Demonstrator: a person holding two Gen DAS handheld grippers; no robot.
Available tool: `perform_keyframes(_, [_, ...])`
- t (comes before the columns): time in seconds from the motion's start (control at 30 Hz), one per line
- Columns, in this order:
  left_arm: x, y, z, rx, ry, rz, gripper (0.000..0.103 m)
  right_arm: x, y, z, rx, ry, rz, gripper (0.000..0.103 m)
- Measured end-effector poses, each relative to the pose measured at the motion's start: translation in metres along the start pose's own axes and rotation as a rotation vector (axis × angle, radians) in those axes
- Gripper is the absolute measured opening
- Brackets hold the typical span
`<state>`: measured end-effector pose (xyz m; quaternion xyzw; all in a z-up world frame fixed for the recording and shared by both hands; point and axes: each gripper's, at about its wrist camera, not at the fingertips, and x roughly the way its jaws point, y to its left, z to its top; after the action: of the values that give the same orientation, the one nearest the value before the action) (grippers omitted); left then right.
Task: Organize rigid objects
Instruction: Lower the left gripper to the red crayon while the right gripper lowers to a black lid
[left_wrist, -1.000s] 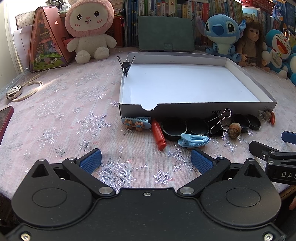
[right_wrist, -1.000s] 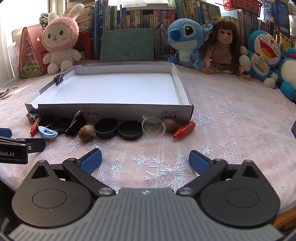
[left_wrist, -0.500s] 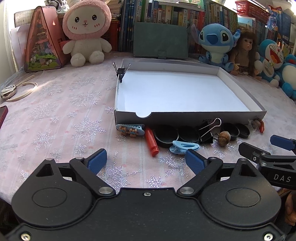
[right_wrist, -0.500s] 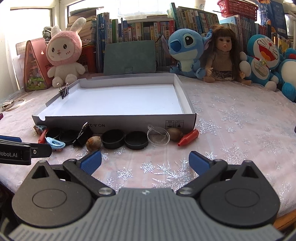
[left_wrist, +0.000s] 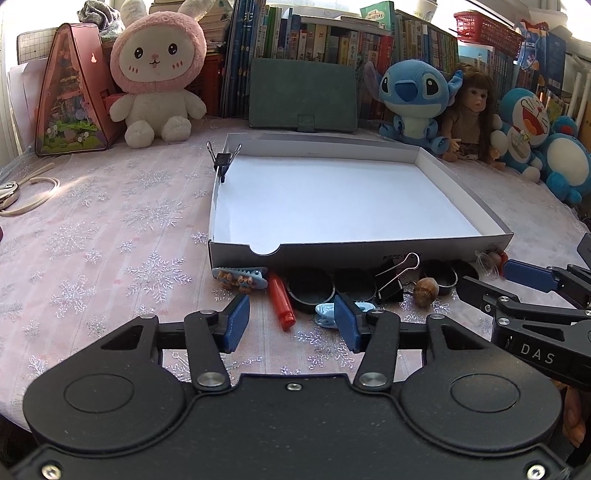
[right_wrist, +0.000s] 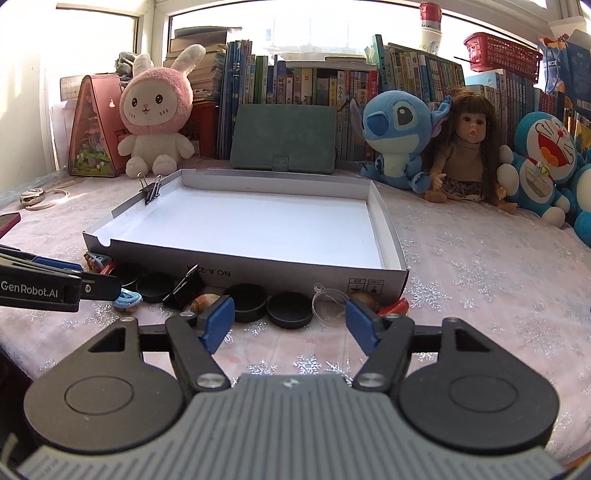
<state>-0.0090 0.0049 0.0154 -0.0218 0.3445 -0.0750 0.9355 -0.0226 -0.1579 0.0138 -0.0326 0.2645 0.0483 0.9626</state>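
The small rigid objects lie in a row on the desk (left_wrist: 110, 229), against the front wall of the shallow white box (left_wrist: 369, 249): a red crayon (left_wrist: 281, 300), black caps (right_wrist: 249, 302), a binder clip (left_wrist: 391, 286), an acorn (left_wrist: 425, 291). The left tongs (left_wrist: 291, 321) are closing, nothing between the pads, near the crayon. The right tongs (right_wrist: 290, 324) are also closing, empty, short of the caps.
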Motion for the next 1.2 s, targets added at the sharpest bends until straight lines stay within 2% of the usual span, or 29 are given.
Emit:
perform_keyframes(0.1, [0.000, 0.000, 0.000, 0.006, -0.003, 0.007, 0.041, 0.002, -0.001, 0.000, 0.007, 0.011, -0.012, 0.063])
perform_keyframes(0.23, [-0.004, 0.002, 0.000, 0.002, -0.008, 0.001, 0.027, 0.002, -0.006, 0.000, 0.035, 0.016, -0.019, 0.046])
perform_keyframes(0.33, [-0.006, 0.002, -0.001, 0.001, -0.006, -0.003, 0.026, 0.001, -0.005, 0.000, 0.033, 0.023, 0.000, 0.039])
perform_keyframes(0.53, [0.001, 0.002, -0.006, -0.011, 0.025, -0.013, 0.026, 0.006, 0.003, -0.002, 0.007, 0.036, 0.024, 0.038])
perform_keyframes(0.83, [0.010, 0.006, -0.001, -0.028, 0.012, 0.005, 0.026, 0.018, -0.008, 0.002, 0.051, 0.056, 0.005, 0.040])
perform_keyframes(0.93, [0.012, 0.009, 0.000, -0.033, 0.008, 0.003, 0.026, 0.022, -0.009, 0.004, 0.052, 0.056, 0.002, 0.054])
perform_keyframes(1.03, [0.014, 0.011, 0.000, -0.039, 0.005, 0.007, 0.026, 0.026, -0.008, 0.005, 0.046, 0.056, 0.000, 0.054])
perform_keyframes(1.13, [0.012, 0.014, -0.002, -0.031, 0.008, -0.004, 0.015, 0.029, -0.005, 0.006, 0.036, 0.054, -0.001, 0.055])
perform_keyframes(1.2, [0.010, 0.016, -0.003, -0.034, 0.006, -0.010, 0.015, 0.030, -0.004, 0.006, 0.028, 0.051, 0.001, 0.055])
